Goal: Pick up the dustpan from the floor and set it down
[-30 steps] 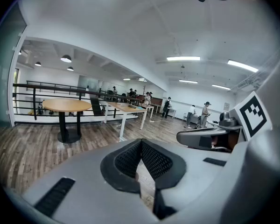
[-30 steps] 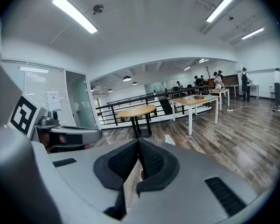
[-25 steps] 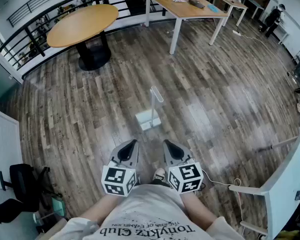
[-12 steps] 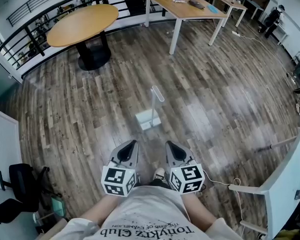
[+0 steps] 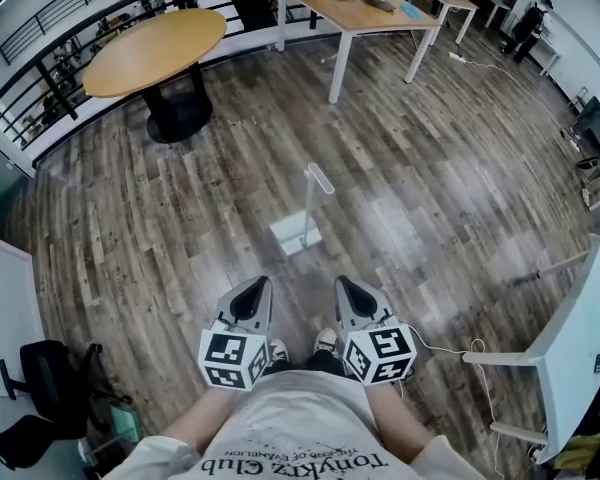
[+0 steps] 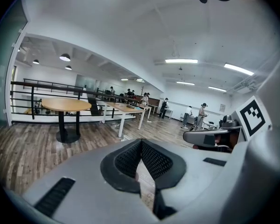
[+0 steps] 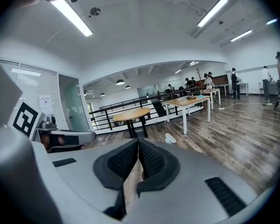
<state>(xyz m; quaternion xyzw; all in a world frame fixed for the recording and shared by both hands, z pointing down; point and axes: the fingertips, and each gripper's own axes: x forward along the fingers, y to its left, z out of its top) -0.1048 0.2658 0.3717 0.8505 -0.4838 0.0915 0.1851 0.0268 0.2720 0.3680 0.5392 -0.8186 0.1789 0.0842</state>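
Observation:
The dustpan (image 5: 302, 220) is pale, with a tall upright handle. It stands on the wood floor straight ahead of me and shows small in the right gripper view (image 7: 170, 138). My left gripper (image 5: 256, 284) and right gripper (image 5: 342, 284) are held side by side near my body, short of the dustpan and apart from it. Both point forward and a little downward. In the left gripper view the left gripper's (image 6: 141, 143) pads meet at the tip with nothing between them. The right gripper's (image 7: 138, 142) jaws are likewise shut and hold nothing.
A round wooden table (image 5: 155, 38) stands far left and a rectangular one (image 5: 355, 8) far ahead, with a black railing behind them. A black office chair (image 5: 40, 388) is at my left, a white desk (image 5: 580, 328) and a floor cable (image 5: 450, 353) at my right. People stand far off.
The view has shifted forward a little and both grippers have come along with it, side by side. Both stay shut. The dustpan has not moved.

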